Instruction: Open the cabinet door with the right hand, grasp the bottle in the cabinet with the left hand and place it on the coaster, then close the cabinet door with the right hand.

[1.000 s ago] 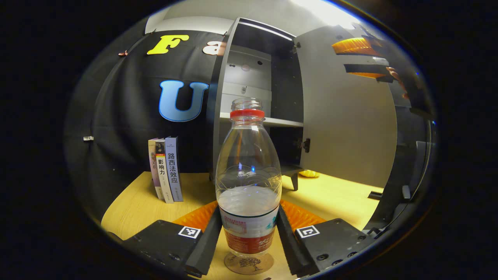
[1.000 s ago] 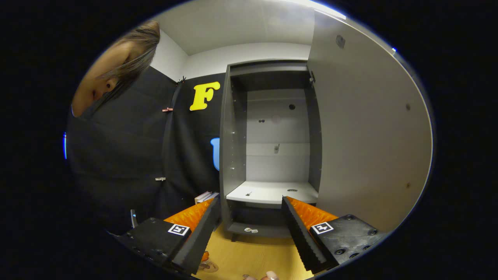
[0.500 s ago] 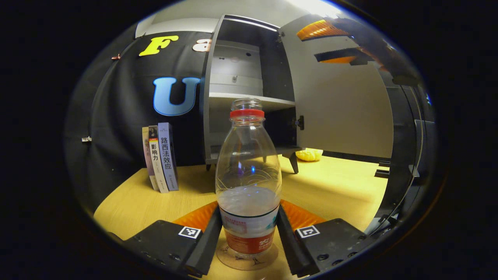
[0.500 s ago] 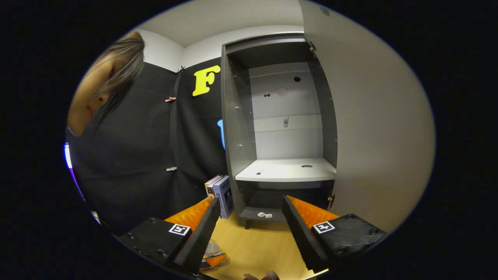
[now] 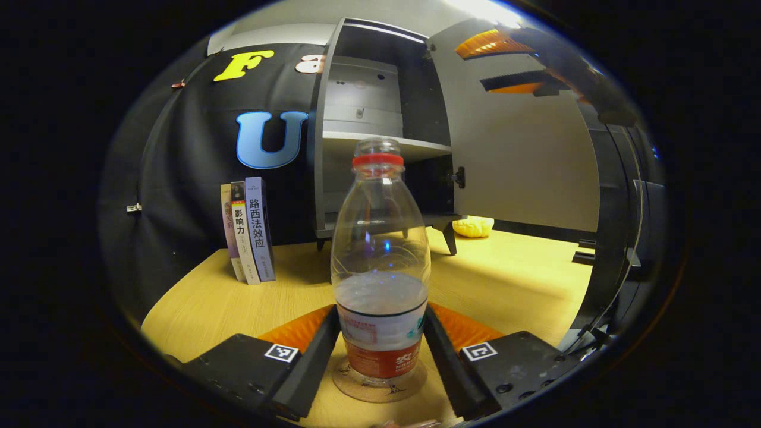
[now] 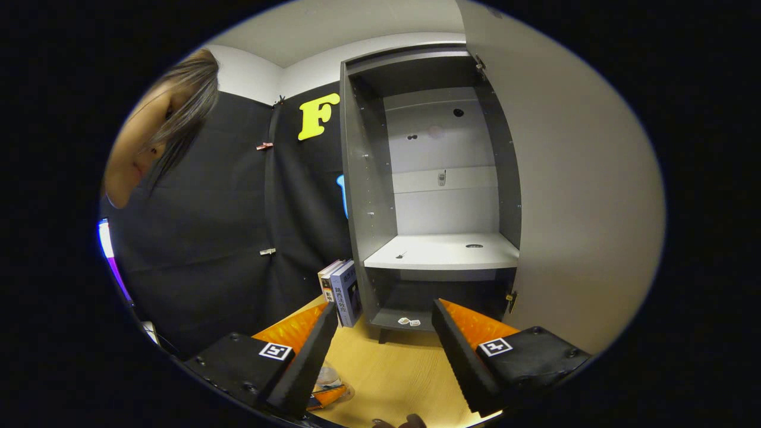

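Observation:
A clear plastic bottle with a red neck ring, about a third full, stands upright on a round cork coaster on the wooden table. My left gripper is shut on its labelled lower part, one finger on each side. The grey cabinet stands behind it with its door swung wide to the right. My right gripper is open and holds nothing; it hangs high in front of the cabinet, beside the open door. In the left gripper view the right gripper shows at the top right.
Three books stand upright left of the cabinet, also seen as books in the right gripper view. A yellow object lies on the table under the door. A person's head leans in at the left.
The bottle has come down onto the coaster with my left gripper around it. My right gripper has drifted slightly, so the cabinet sits a little higher in its view.

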